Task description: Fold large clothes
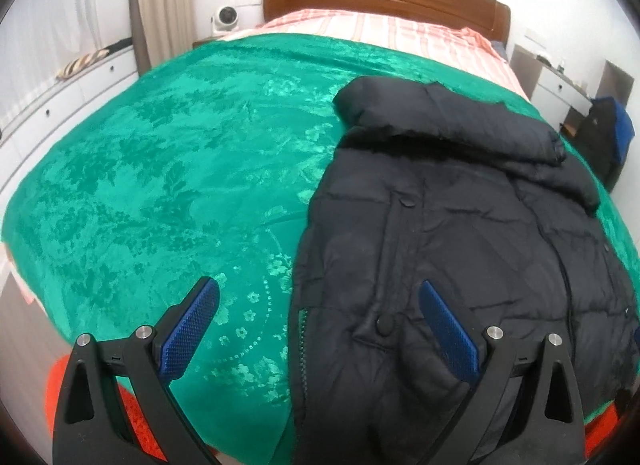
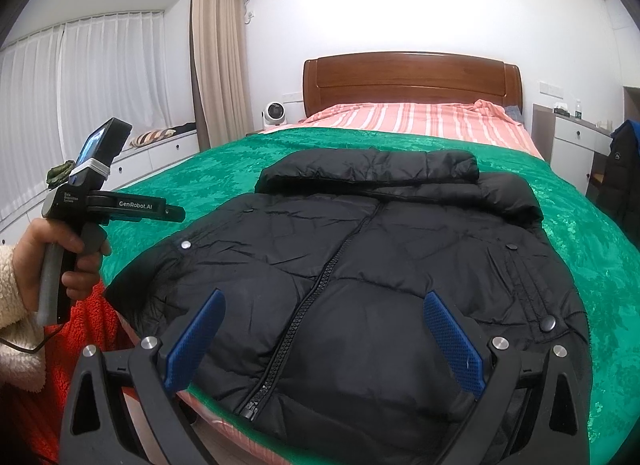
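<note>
A black padded jacket (image 2: 360, 265) lies flat on the green blanket (image 2: 224, 153) of the bed, front side up, collar toward the headboard (image 2: 412, 77) at 12 o'clock. The right gripper (image 2: 324, 339) hovers over its hem, fingers wide apart, holding nothing. The left gripper (image 1: 320, 329) is also spread apart and empty, over the jacket's edge at 9 o'clock.

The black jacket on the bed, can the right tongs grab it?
Probably yes. The right tongs are open and hang just over the jacket at its near hem, with nothing between them. The jacket lies flat on the green blanket.
</note>
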Motion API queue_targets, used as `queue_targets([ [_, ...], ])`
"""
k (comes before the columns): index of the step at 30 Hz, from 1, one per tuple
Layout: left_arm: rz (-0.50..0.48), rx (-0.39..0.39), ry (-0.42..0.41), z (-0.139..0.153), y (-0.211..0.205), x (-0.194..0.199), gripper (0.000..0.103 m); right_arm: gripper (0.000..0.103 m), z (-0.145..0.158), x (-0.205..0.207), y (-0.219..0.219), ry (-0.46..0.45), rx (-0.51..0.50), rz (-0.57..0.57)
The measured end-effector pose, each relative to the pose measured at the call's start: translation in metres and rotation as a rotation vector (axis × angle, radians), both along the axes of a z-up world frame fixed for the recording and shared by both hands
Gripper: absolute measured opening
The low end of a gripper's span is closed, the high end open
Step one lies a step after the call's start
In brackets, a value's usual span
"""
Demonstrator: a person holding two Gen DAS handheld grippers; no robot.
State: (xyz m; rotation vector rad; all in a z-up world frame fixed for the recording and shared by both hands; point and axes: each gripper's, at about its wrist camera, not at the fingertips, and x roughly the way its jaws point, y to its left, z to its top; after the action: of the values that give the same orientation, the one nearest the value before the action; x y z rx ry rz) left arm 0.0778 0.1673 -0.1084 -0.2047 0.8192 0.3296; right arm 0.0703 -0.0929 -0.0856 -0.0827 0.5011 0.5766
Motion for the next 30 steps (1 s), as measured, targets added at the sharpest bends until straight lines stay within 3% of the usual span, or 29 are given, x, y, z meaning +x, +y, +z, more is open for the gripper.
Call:
queue_targets([
  [30,0.056,0.034,0.03,-0.011,0.008,-0.002,0.1,0.099,-0.009,0.005,0.011,0.038,-0.02,0.027],
])
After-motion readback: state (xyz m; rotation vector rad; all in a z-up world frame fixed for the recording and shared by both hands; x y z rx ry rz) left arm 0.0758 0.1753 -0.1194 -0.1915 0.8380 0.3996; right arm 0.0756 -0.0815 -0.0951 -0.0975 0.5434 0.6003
